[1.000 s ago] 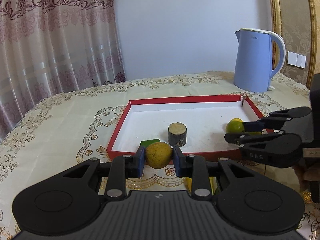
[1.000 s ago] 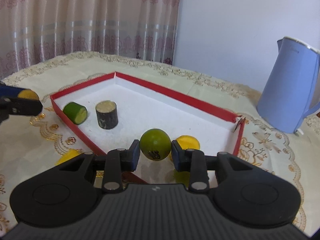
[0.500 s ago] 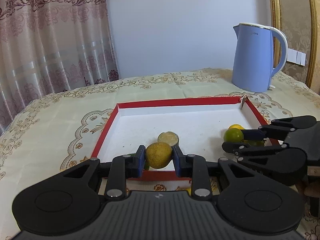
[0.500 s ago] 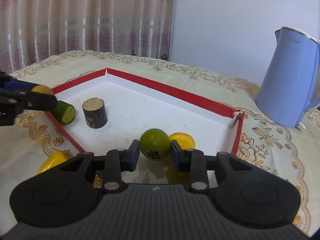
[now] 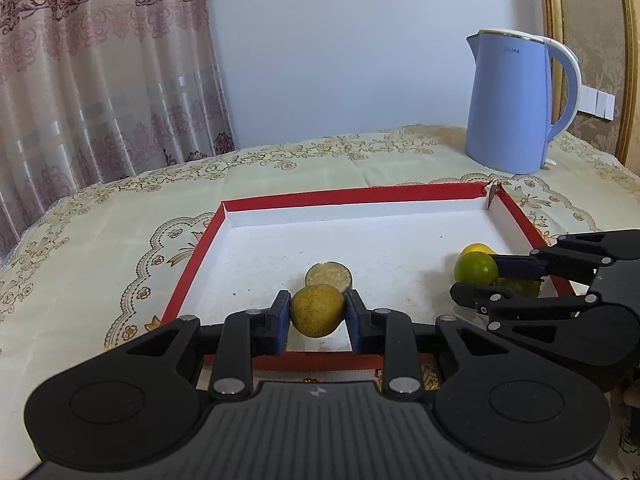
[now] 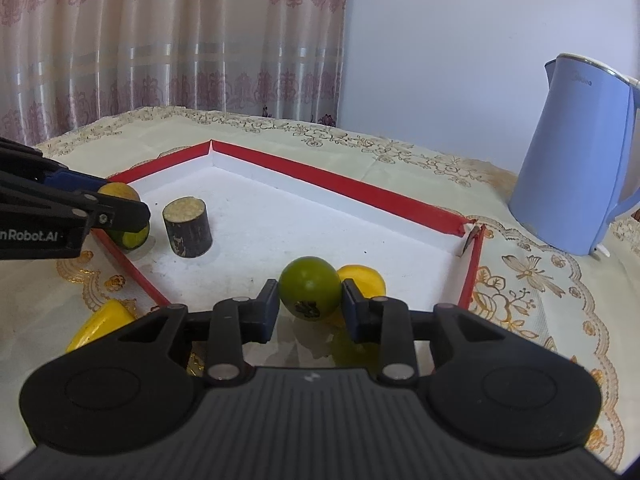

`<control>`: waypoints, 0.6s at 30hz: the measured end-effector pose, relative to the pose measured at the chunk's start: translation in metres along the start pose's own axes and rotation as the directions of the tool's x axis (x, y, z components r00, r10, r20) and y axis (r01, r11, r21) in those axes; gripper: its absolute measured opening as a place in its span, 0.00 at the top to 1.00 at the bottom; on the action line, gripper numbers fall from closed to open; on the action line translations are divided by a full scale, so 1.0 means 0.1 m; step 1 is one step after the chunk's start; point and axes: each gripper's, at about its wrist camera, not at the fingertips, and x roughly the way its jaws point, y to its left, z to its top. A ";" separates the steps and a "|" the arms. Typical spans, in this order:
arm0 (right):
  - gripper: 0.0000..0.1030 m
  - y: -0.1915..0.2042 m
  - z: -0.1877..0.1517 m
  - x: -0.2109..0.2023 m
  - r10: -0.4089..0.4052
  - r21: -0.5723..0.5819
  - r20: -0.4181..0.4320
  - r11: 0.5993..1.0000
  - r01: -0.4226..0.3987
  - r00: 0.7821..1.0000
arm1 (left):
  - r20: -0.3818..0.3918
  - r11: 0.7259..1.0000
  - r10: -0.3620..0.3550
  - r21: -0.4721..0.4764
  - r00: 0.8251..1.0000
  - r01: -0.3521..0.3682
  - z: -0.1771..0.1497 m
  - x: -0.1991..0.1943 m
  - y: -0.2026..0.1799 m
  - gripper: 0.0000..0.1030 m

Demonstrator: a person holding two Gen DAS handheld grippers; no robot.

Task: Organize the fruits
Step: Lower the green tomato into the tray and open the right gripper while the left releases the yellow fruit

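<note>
My left gripper (image 5: 317,314) is shut on a yellow-brown round fruit (image 5: 317,309) above the near edge of the red-rimmed white tray (image 5: 344,197). Behind it stands a dark cut cylinder piece (image 5: 329,276). My right gripper (image 6: 309,300) is shut on a green round fruit (image 6: 309,291) over the tray's right part, also seen in the left wrist view (image 5: 476,269). A yellow fruit (image 6: 364,278) lies in the tray behind it. A green cut piece (image 6: 134,237) lies under the left gripper's fingers (image 6: 120,212).
A blue electric kettle (image 5: 516,100) stands on the patterned tablecloth behind the tray's far right corner. A yellow fruit (image 6: 100,324) lies on the cloth outside the tray's near edge. Curtains hang behind the table.
Both grippers have moved forward over the tray with their fruits still held. The left one now hangs over the tray's near edge; the right one sits lower by the yellow fruit.
</note>
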 end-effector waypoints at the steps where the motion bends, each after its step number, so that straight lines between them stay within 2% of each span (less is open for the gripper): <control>1: 0.70 0.00 0.00 0.00 0.000 0.001 0.003 1.000 0.000 1.000 | 0.000 1.000 -0.001 0.001 1.000 0.001 0.00 0.01 0.00 0.73; 18: 0.70 -0.05 -0.05 -0.04 0.019 0.043 0.035 0.999 -0.021 0.999 | -0.041 1.000 -0.018 0.012 0.999 0.018 0.08 0.18 -0.15 0.73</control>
